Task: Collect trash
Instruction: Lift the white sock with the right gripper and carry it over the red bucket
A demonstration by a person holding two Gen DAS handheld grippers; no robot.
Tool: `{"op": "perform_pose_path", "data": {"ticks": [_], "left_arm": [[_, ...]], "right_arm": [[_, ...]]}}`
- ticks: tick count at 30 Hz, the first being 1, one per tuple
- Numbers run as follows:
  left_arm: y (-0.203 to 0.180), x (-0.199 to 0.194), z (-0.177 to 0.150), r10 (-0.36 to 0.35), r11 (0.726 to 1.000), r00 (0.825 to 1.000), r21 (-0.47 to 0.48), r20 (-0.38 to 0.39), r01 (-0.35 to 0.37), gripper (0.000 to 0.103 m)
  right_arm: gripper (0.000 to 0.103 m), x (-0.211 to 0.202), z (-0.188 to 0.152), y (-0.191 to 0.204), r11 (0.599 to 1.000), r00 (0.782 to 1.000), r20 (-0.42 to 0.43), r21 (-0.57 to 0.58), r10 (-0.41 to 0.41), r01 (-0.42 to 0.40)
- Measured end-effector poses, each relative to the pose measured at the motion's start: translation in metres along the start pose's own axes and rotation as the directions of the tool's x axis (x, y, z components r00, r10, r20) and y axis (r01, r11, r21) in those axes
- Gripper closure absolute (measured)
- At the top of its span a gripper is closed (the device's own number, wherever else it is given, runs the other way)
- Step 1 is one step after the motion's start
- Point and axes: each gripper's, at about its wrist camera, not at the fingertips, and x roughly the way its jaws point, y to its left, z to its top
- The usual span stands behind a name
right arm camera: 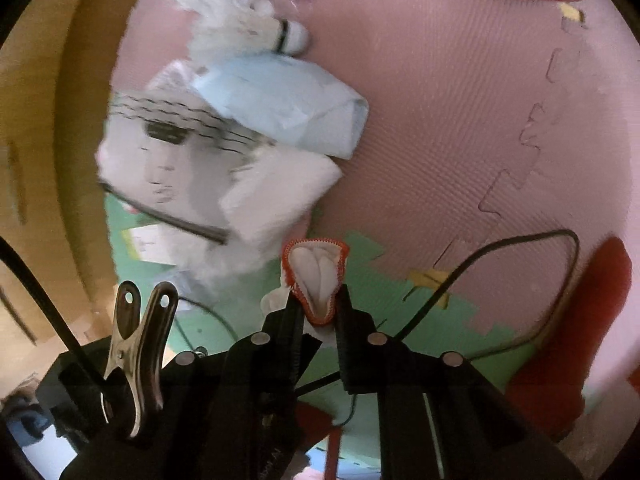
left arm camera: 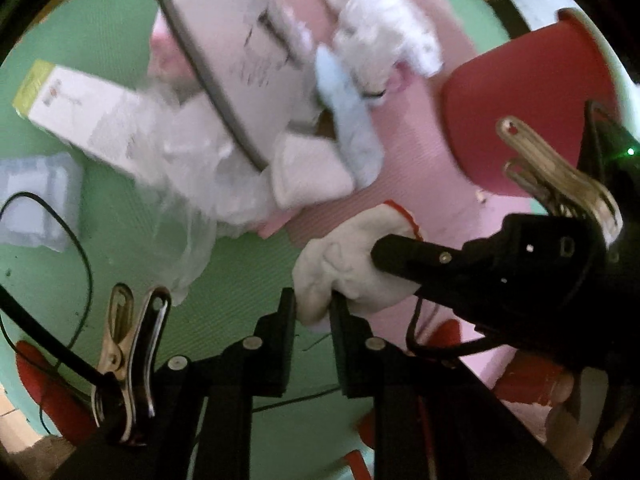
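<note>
A white work glove (left arm camera: 344, 256) with a red-orange cuff (right arm camera: 316, 276) hangs lifted above the foam mats, stretched between both grippers. My left gripper (left arm camera: 314, 308) is shut on its finger end. My right gripper (right arm camera: 316, 308) is shut on the cuff end; in the left wrist view its black fingers (left arm camera: 400, 252) reach in from the right. Beyond lies a pile of trash: a flat grey-white package (left arm camera: 240, 60), a light blue packet (left arm camera: 344, 112) (right arm camera: 288, 108), crumpled white tissue (left arm camera: 384, 28), clear plastic film (left arm camera: 180, 184) and a white carton with a yellow-green end (left arm camera: 80, 108).
A red bin (left arm camera: 528, 92) stands tilted at the upper right. The floor is green mat (left arm camera: 120, 40) and pink mat (right arm camera: 440, 120). A bluish pouch (left arm camera: 36, 200) and a black cable (left arm camera: 80, 248) lie left. Wooden furniture (right arm camera: 60, 120) borders the mats.
</note>
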Motion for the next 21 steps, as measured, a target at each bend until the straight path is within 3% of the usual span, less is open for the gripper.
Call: {"op": "perform_pose_path", "data": {"ticks": [9,21], "left_arm": [[-0.029,-0.104,-0.005,-0.062,0.996,0.989,0.070,0.134,0.053,0.086],[-0.078,-0.209,-0.014,-0.126,0.980,0.945,0.189,0.302,0.071,0.086]], "right_arm": [[0.087,-0.077,-0.028,0.029,0.991,0.987,0.103,-0.056,0.126,-0.121],[0.087,-0.175,-0.077,0.064,0.947,0.927,0.210,-0.150,0.311,-0.284]]}}
